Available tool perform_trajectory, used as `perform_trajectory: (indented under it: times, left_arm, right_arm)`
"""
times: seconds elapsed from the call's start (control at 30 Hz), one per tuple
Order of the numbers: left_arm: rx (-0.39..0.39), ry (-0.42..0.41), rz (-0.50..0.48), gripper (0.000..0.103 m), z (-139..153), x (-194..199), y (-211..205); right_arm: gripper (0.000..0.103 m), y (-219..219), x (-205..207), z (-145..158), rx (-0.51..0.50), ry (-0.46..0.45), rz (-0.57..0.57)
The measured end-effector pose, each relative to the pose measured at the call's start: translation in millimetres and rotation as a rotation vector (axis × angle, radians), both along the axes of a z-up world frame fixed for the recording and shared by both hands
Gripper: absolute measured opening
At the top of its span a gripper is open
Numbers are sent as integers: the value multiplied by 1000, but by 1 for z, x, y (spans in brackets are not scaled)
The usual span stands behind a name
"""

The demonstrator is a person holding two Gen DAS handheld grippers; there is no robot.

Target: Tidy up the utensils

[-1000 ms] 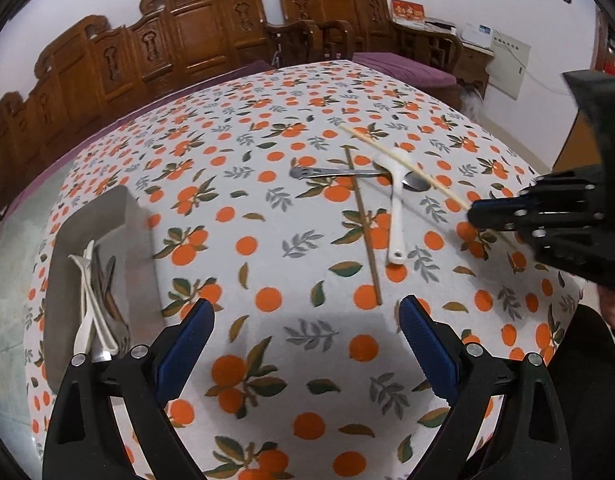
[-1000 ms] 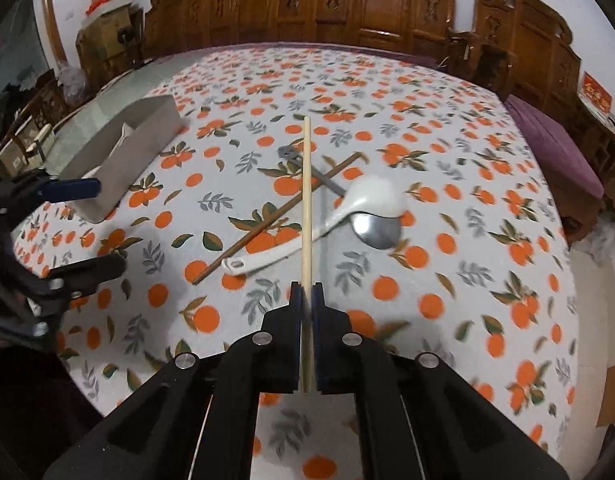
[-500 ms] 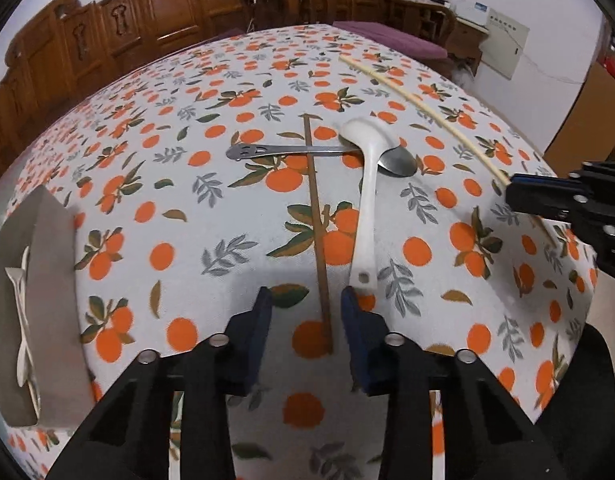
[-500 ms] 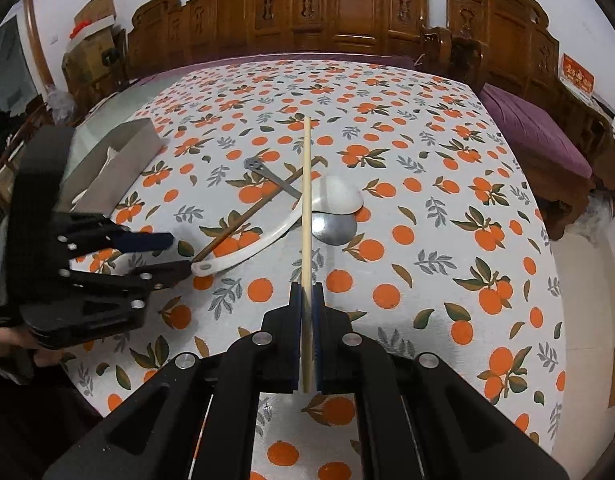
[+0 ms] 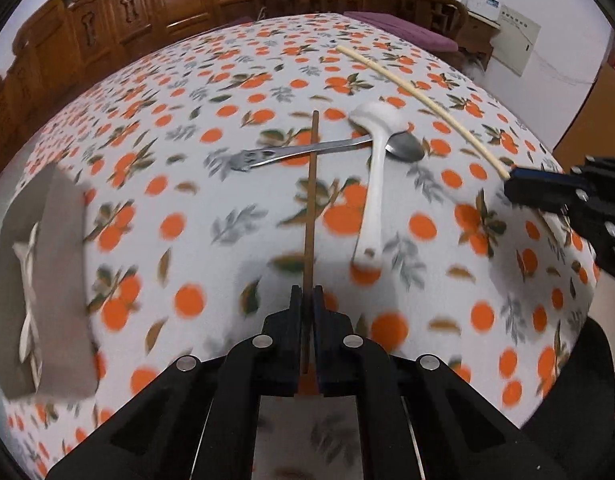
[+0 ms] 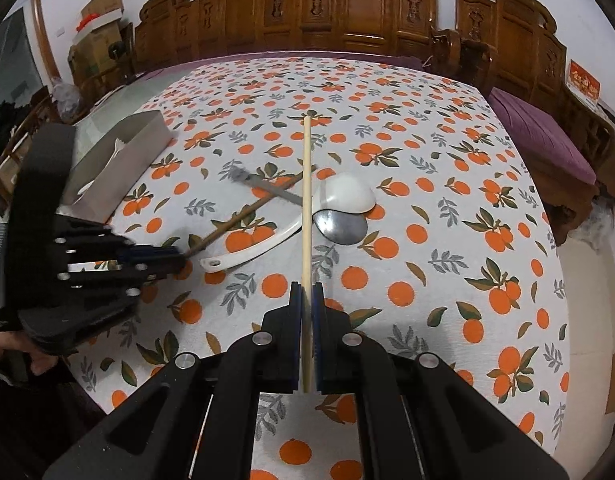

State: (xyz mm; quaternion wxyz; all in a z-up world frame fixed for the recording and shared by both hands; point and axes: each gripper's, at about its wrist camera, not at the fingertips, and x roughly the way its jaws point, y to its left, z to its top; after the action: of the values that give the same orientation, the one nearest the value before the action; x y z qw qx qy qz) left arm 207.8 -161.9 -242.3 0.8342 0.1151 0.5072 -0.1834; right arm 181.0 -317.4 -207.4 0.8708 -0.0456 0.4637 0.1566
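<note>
My left gripper [image 5: 306, 300] is shut on the near end of a dark brown chopstick [image 5: 311, 192], which lies under the handle of a metal spoon [image 5: 331, 148]. A white ceramic spoon [image 5: 375, 184] lies across the metal spoon beside it. My right gripper [image 6: 306, 296] is shut on a pale chopstick [image 6: 306, 196] and holds it above the table. In the right wrist view the left gripper [image 6: 175, 258] grips the brown chopstick [image 6: 247, 212] at the left. In the left wrist view the right gripper [image 5: 515, 186] holds the pale chopstick [image 5: 419, 92] at the right.
A grey open box [image 5: 63, 248] holding white and metal utensils sits at the table's left side; it also shows in the right wrist view [image 6: 127, 164]. The orange-print tablecloth [image 6: 427, 240] covers the table. Carved wooden chairs [image 6: 347, 12] line the far side.
My left gripper moved forward to the brown chopstick and closed on its near end. My right gripper lifted the pale chopstick slightly and still holds it.
</note>
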Motion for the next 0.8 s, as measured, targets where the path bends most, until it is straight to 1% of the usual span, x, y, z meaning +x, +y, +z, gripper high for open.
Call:
perform_trajectory:
  times: [0.07, 0.2, 0.43, 0.8]
  left_arm:
    - [-10, -5, 6, 4, 7, -11, 11]
    - [-14, -63, 36, 4, 27, -23, 29]
    - [-13, -130, 90, 4, 61, -23, 55]
    - [-31, -206, 126, 4, 97, -28, 79]
  right_arm:
    - [6, 4, -2, 1, -7, -5, 9]
    - [6, 10, -5, 5, -8, -14, 21]
    - [6, 20, -10, 7, -16, -22, 43]
    - [6, 31, -15, 10, -5, -28, 58]
